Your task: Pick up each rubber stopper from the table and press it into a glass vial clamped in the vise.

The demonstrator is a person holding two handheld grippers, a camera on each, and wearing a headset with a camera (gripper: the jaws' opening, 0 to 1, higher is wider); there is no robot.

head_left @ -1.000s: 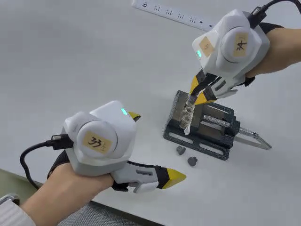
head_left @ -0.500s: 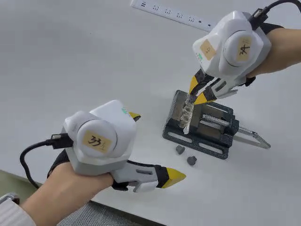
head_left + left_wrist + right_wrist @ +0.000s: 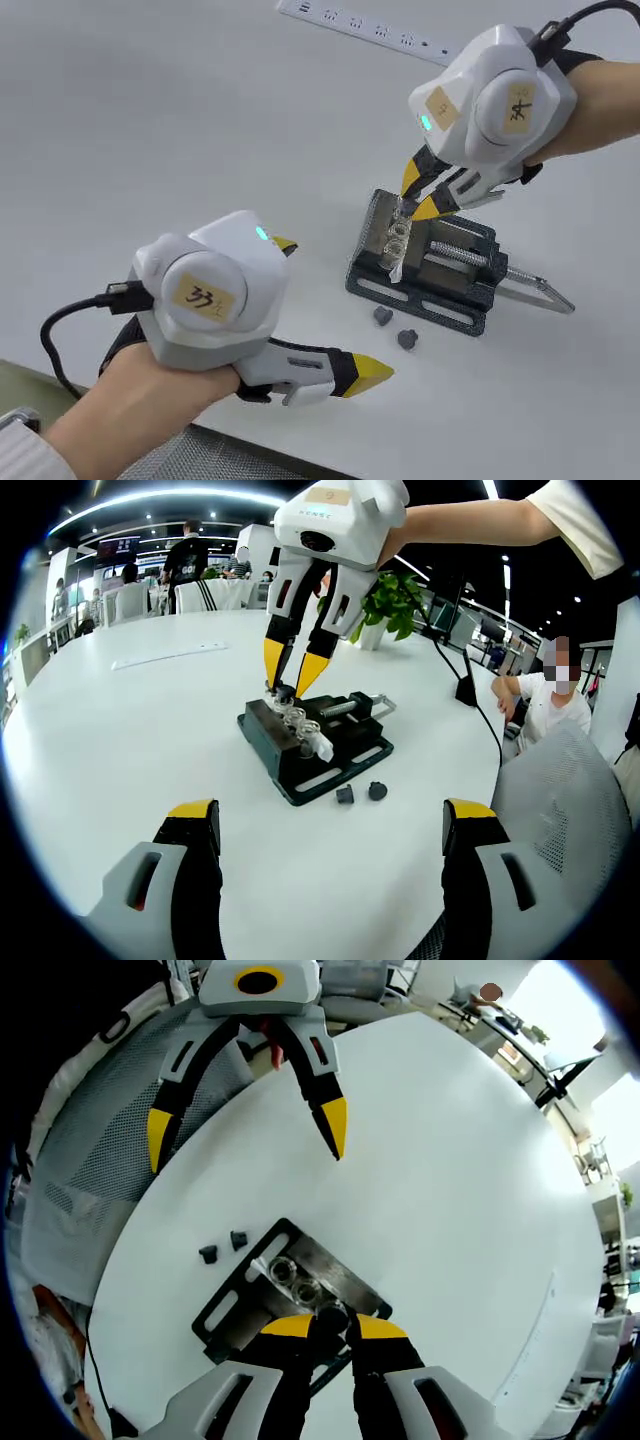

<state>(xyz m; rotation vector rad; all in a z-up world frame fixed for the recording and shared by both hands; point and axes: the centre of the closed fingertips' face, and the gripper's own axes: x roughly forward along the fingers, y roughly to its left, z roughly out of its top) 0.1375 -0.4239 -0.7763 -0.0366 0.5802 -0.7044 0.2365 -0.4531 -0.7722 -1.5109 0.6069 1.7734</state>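
Your right gripper (image 3: 418, 198) hangs over the vise (image 3: 455, 275). Its jaws are drawn in to a narrow gap, with a dark rubber stopper (image 3: 332, 1313) pinched between the yellow tips. That stopper sits on the mouth of the end vial in the row of glass vials (image 3: 397, 243) clamped in the vise, the end farthest from you. You cannot tell how deep it is seated. In the right gripper view the next vials in the row show open mouths.

Your left gripper (image 3: 330, 308) is low and close to your body, well apart from the vise, with its jaws spread wide and holding nothing. In the left gripper view the vise lies ahead, between the two tips but far beyond them.

One loose stopper (image 3: 383, 318) and a second loose stopper (image 3: 407, 340) lie on the white tabletop (image 3: 180, 140). They are just beside the vise's base on your side, near each other but not touching.
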